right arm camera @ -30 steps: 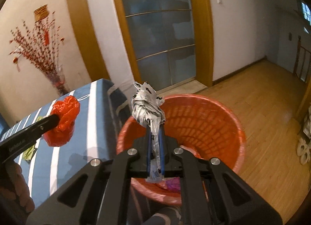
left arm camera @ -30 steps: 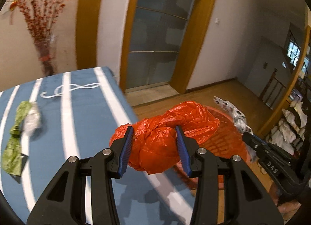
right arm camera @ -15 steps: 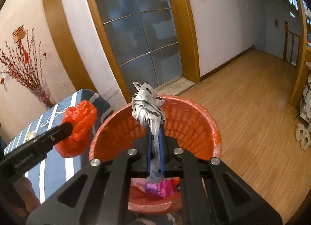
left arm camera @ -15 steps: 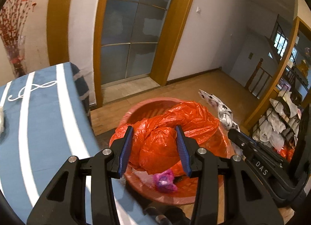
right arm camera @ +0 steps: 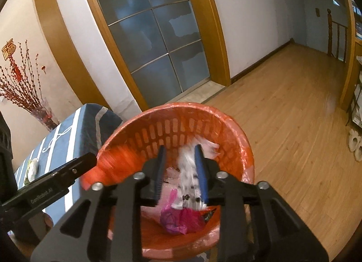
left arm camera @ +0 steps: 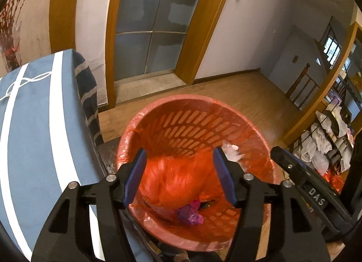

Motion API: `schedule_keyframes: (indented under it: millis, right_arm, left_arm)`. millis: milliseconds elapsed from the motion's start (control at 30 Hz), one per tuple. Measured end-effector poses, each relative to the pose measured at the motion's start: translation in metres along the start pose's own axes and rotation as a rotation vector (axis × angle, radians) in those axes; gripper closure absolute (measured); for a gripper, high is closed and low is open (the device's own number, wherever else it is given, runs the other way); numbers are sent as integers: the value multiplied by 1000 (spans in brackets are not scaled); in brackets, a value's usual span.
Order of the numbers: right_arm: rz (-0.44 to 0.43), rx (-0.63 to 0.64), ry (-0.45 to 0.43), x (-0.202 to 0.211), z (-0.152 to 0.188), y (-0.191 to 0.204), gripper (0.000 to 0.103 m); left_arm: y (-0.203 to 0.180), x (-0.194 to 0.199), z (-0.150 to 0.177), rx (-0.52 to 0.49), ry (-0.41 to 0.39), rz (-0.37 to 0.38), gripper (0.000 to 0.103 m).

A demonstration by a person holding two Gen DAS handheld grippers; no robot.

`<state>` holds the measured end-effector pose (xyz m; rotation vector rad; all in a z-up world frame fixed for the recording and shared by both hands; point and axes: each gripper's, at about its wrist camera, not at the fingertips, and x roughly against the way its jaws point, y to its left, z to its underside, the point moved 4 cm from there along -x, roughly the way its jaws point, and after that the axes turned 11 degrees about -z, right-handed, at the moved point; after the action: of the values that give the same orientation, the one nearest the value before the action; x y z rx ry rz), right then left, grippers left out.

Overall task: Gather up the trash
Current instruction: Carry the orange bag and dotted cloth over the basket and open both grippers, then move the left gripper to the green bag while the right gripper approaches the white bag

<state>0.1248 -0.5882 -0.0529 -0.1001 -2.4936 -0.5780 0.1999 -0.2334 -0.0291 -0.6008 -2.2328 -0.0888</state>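
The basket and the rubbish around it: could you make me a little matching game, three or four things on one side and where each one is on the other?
Things:
1. orange bag
2. white spotted bag
3. pink wrapper
4. basket

Places:
A. lying at the bottom of the basket
B. standing on the wooden floor beside the blue striped table
C. blurred, dropping between the open left gripper pads
D. blurred, dropping between the open right gripper pads

Pairs: 1-C, 2-D, 3-A, 4-B
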Motion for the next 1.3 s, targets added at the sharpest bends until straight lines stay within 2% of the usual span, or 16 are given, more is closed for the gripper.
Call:
schedule_keyframes:
  millis: [100,300,533,733,833,933,1067,1167,1300]
  right_arm:
    - [13,2,3,-1,3,-2,61]
    - [34,21,5,1,9,1,50]
    - [32,52,9,3,14,16,42]
    - [19,91,16,5,17,39,35]
    - [2,117,21,5,19,55,30]
    - [-19,147,29,2,23,76,24]
    - [-52,185,41,-2,28,104,14]
    - [-72,223,51,-6,32,126,12]
    - [-96,265,72,-15,41,156,12]
  left_arm:
    - [7,-1,2,5,12,-24,40]
    - [24,4,6,4,11,-83,33]
    - [52,11,11,4,4,-149,27]
    - [95,26,18,40,-6,-218,23]
    - [134,40,22,77,-17,-274,21]
    - [170,54,25,117,-33,-334,14]
    - [233,76,32,167,-55,-462,10]
    - [277,89,38,199,-64,-578,10]
    - [332,99,45,273,-59,-643,10]
